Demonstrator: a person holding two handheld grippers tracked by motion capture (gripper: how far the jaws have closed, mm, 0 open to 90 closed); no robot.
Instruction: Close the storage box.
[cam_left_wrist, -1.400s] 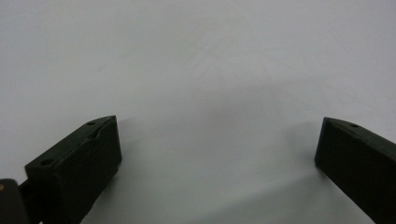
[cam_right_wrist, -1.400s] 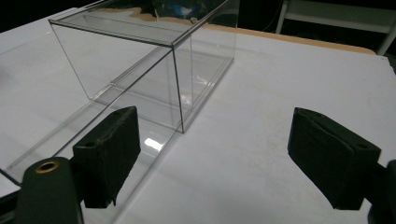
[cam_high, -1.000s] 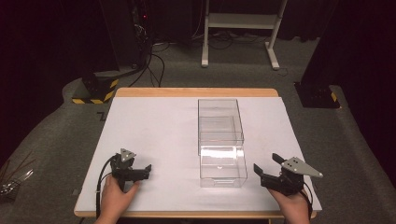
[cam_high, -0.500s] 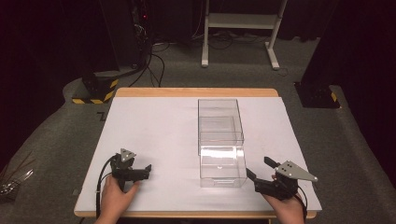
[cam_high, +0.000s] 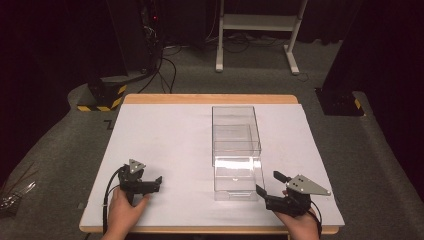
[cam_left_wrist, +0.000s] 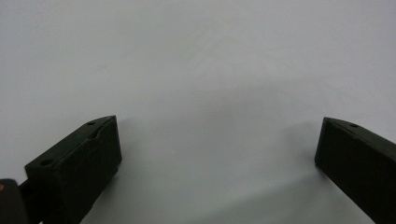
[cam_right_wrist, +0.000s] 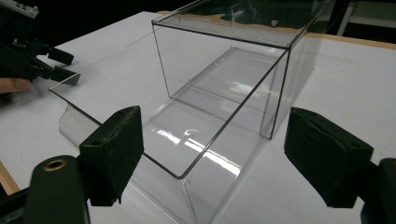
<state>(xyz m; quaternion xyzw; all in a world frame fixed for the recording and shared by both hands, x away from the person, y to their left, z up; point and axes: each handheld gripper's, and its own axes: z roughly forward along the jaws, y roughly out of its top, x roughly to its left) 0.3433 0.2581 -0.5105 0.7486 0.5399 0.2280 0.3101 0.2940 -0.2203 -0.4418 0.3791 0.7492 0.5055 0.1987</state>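
A clear plastic case (cam_high: 235, 131) lies right of centre on the white table top (cam_high: 165, 140), and its clear drawer (cam_high: 238, 178) is slid out toward the near edge. My right gripper (cam_high: 268, 183) stands open at the drawer's near right corner. In the right gripper view the drawer (cam_right_wrist: 154, 135) lies just ahead of the open right gripper (cam_right_wrist: 219, 149), and the case (cam_right_wrist: 224, 60) stands behind it. My left gripper (cam_high: 158, 184) rests open near the front left, well apart from the case. In its own view the left gripper (cam_left_wrist: 217, 140) has bare white table between its jaws.
The table's wooden edge (cam_high: 210, 99) runs along the far side. On the floor beyond are a black base with yellow stripes (cam_high: 100, 95), cables (cam_high: 165, 65) and a white frame (cam_high: 255, 30). A dark stand (cam_high: 340, 100) is at the right.
My right gripper has moved left and turned toward the drawer's near right corner. The left gripper and the case have stayed where they were.
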